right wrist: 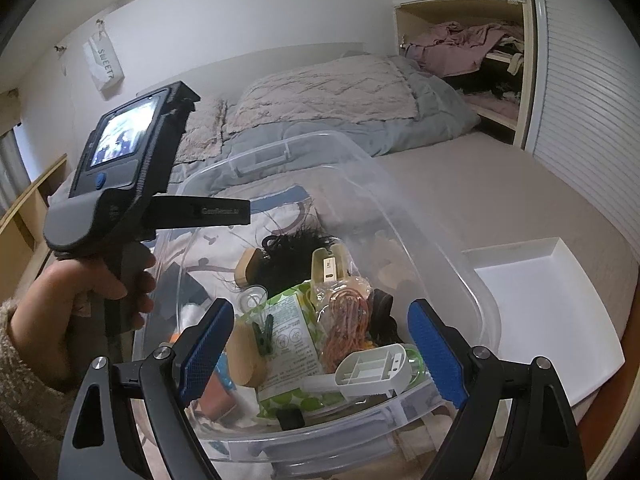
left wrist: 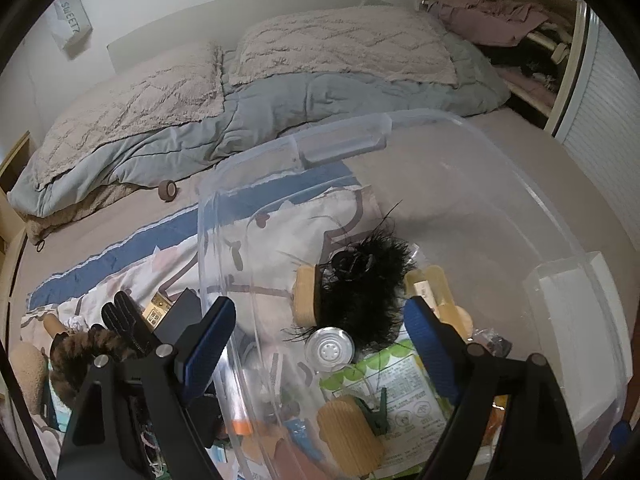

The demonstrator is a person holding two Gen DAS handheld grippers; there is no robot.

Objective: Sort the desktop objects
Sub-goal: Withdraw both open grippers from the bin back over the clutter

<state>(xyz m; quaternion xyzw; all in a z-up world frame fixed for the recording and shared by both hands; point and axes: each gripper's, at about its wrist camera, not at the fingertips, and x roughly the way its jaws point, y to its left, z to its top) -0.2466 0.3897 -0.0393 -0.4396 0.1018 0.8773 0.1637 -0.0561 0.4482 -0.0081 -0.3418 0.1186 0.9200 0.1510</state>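
A clear plastic bin [left wrist: 344, 144] stands on the bed, part-filled with small things. My left gripper [left wrist: 320, 308] is open and straddles the bin's left wall: one finger outside, the other inside, nothing pressed between them. Under it lie a black feathery piece [left wrist: 368, 292], a wooden brush [left wrist: 306, 296], a clear round lid [left wrist: 328, 348], a green packet [left wrist: 404, 376] and a green clothespin [left wrist: 374, 412]. My right gripper [right wrist: 322, 308] hangs open over the bin's [right wrist: 260, 160] near end, above a white plastic piece [right wrist: 372, 368] and a bag of orange rubber bands [right wrist: 346, 320].
Outside the bin on the left lie a brown furry scrunchie [left wrist: 80, 352] and a black hair clip [left wrist: 124, 320] on a patterned cloth. A white tray [right wrist: 548, 304] sits to the bin's right. A hand [right wrist: 80, 292] holds the left gripper's handle. Pillows and quilt [left wrist: 160, 120] fill the back.
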